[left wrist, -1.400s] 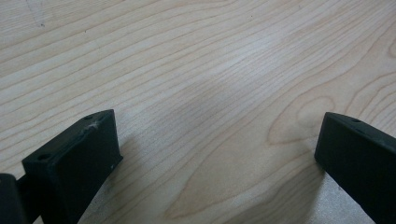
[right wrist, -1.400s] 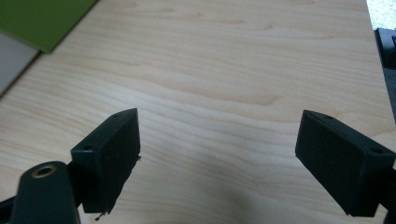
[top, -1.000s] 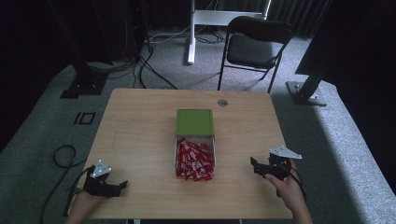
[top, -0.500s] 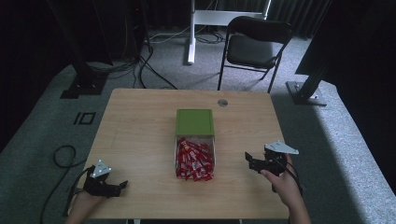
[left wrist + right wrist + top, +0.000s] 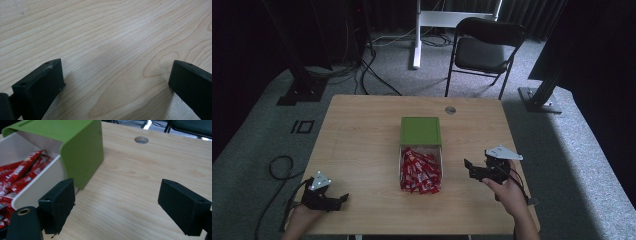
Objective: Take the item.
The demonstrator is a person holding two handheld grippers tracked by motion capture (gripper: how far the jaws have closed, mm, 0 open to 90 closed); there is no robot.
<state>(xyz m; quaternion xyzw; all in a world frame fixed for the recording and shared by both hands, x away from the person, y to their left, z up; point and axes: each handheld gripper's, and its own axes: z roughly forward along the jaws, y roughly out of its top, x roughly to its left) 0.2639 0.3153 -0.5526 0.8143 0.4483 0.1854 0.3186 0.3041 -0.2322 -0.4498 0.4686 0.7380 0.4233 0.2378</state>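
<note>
A green box (image 5: 420,131) sits mid-table, and its white drawer (image 5: 440,161) is pulled out toward me, heaped with red packets (image 5: 419,171). My right gripper (image 5: 469,169) hovers just right of the drawer, jaws open and pointing left at it. In the right gripper view the green box (image 5: 75,147) and the drawer wall (image 5: 37,187) lie at the left, with red packets (image 5: 17,175) inside; the right gripper (image 5: 120,202) holds only bare wood between its jaws. My left gripper (image 5: 343,198) rests open near the front left corner. In its own view the left gripper (image 5: 115,82) spans empty tabletop.
A round cable hole (image 5: 450,110) is near the table's (image 5: 362,140) far edge. A black folding chair (image 5: 484,50) stands behind the table, and cables (image 5: 277,167) lie on the carpet at the left. A black stand base (image 5: 537,97) sits at the right.
My right gripper has moved left, closer to the open drawer. The left gripper has stayed where it was.
</note>
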